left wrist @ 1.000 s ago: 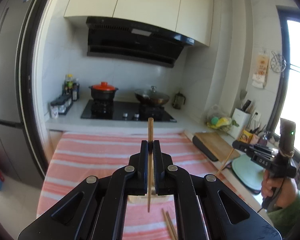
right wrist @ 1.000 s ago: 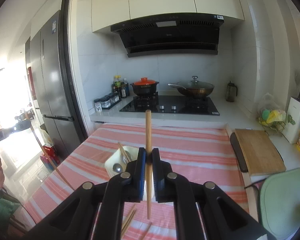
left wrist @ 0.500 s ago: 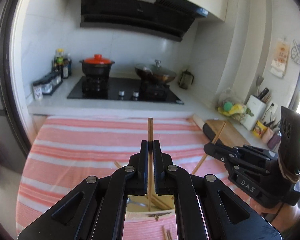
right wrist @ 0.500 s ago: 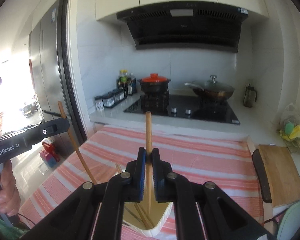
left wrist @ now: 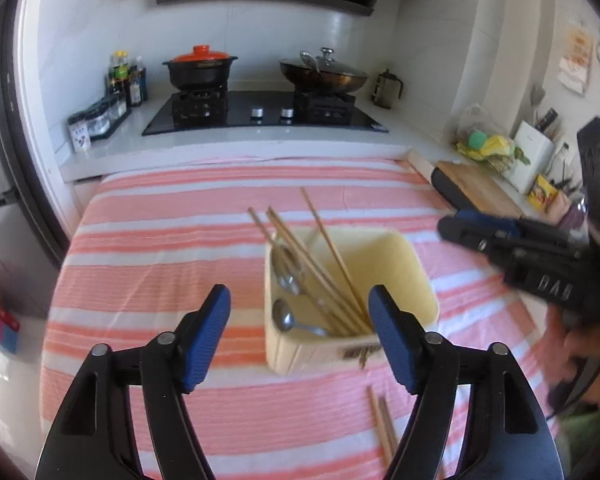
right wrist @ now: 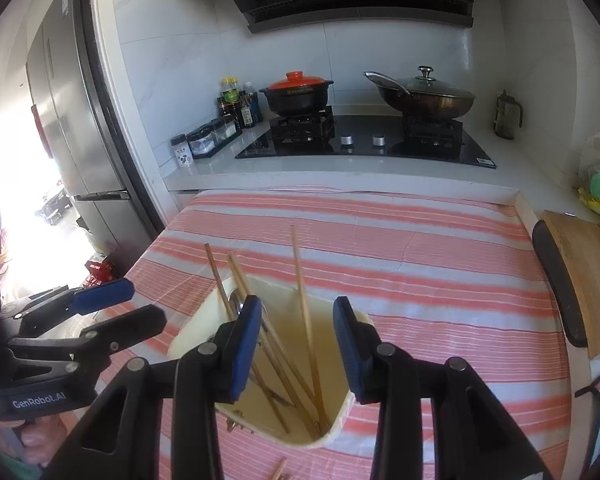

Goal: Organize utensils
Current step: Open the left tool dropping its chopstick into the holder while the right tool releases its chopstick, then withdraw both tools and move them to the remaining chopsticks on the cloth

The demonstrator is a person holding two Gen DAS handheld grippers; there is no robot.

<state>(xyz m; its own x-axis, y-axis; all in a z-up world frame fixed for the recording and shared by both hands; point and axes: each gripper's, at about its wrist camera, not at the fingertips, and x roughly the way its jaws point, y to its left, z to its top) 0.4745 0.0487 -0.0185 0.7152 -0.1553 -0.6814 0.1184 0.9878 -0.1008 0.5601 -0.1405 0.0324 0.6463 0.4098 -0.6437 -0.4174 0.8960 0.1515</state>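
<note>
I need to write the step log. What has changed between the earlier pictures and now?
Both tongs came down over the cream holder and have just been opening. The left tongs and right tongs each let go of a chopstick; nothing is between their pads now. More chopsticks now lean in the holder. The spoons inside it and the loose chopsticks on the striped cloth stayed.

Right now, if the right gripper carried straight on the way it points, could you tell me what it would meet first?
Most likely the chopsticks standing in the cream utensil holder: the open right gripper, its jaws having just been opening, points down into the holder's mouth. Depth is unclear, so the holder's rim might come first.
</note>
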